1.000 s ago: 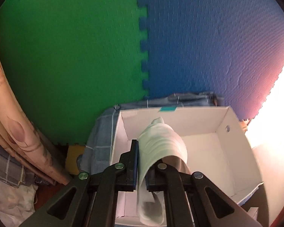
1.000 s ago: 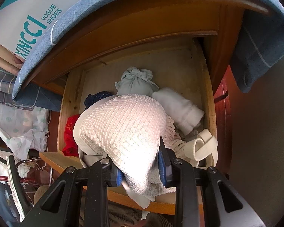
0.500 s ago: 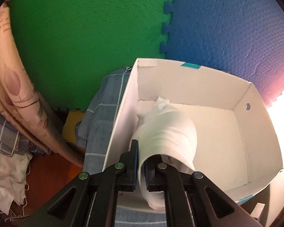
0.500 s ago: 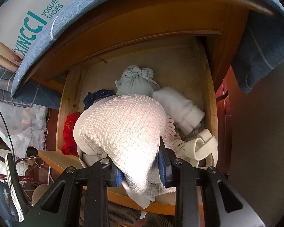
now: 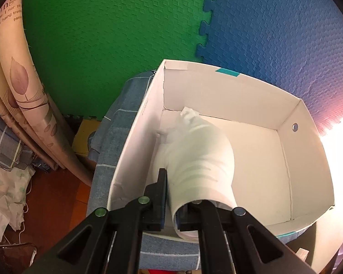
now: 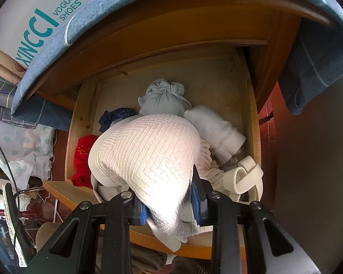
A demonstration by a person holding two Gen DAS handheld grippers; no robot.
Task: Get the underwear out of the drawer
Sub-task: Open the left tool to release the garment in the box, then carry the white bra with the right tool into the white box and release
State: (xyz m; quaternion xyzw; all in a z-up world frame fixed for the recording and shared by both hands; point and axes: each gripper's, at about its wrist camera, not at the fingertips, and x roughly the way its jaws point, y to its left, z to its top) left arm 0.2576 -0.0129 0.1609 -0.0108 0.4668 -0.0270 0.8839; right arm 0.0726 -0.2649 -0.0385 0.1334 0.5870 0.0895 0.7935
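Note:
My left gripper (image 5: 171,205) is shut on a rolled white underwear (image 5: 196,157), which hangs inside the white shoe box (image 5: 292,114) near its left wall. In the right wrist view my right gripper (image 6: 169,203) is shut on a white textured underwear (image 6: 148,157), held just above the open wooden drawer (image 6: 251,105). In the drawer lie a pale blue bundle (image 6: 164,100), a white roll (image 6: 215,130), a dark blue piece (image 6: 114,117), a red piece (image 6: 82,159) and a cream band (image 6: 244,180).
The shoe box stands on a blue checked cloth (image 5: 125,114) over the cabinet top (image 6: 171,34). Green (image 5: 103,34) and blue (image 5: 285,34) foam mats form the wall behind. A patterned curtain (image 5: 22,91) hangs at left, with crumpled fabric (image 5: 4,194) on the floor.
My left gripper has sunk with the rolled white underwear from above the box down into it, close to the left wall. The right gripper and its textured underwear have stayed put.

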